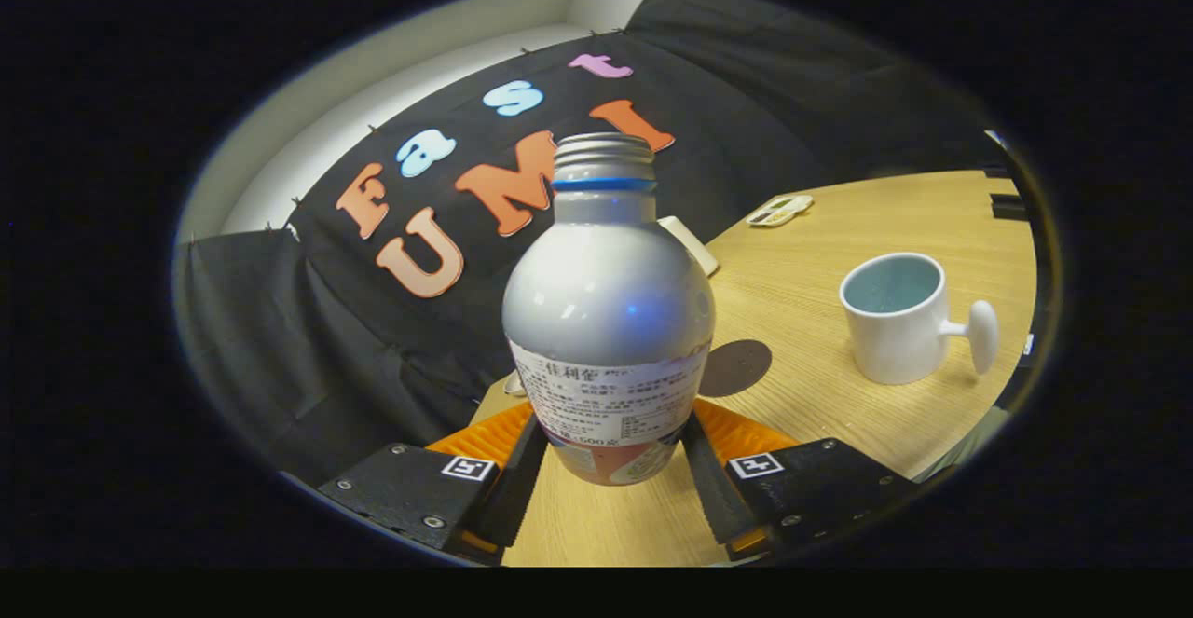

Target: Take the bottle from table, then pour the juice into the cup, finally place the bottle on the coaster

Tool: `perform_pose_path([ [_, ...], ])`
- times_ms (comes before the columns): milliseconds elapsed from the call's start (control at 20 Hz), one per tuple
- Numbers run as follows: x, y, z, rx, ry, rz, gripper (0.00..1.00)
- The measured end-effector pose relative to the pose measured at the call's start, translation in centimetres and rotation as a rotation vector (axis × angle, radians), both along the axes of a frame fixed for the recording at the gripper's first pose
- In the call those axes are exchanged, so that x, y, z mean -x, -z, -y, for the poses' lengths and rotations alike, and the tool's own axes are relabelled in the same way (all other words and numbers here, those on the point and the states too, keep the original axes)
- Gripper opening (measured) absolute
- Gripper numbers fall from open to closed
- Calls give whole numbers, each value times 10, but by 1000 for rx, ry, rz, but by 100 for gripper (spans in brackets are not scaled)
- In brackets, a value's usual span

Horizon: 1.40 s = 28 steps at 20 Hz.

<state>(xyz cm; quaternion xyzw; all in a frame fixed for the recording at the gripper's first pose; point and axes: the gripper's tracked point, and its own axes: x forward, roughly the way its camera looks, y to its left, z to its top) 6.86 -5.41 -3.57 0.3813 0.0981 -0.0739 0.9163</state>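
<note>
Bottle: I have the silver bottle [608, 310] between the gripper's fingers, cap off, threaded neck open, standing roughly upright against the tilted scene.
Gripper: my gripper [610, 469] is clenched on the bottle low down, both fingers pressing its sides at the label band.
Handling: I judge it a metal bottle, stiff enough not to crush, but smooth and rounded, so likely slippery; with juice inside it would be bottom-heavy. Holding it low on the straight labelled part looks right to me; the domed shoulder above would slide out.
Bottle's base: I cannot tell whether it rests on the table [820, 254] or hangs just above it.
Coaster: a dark round coaster [736, 366] lies on the table just beyond the bottle, partly covered by it.
Cup: a white cup [897, 318] with a knob-like handle stands well apart from the coaster, farther toward the right finger's side.
Hard to see: the juice level is hidden by the opaque wall; small pale objects [781, 211] beyond are too blurred to name.
</note>
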Motion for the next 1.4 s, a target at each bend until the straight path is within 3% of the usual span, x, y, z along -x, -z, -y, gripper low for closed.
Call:
perform_pose_path([
  [350,-9,-6,23,-251,92,34,76],
  [800,-23,-18,30,-540,143,89,75],
  [1400,-36,-43,37,-786,211,131,75],
])
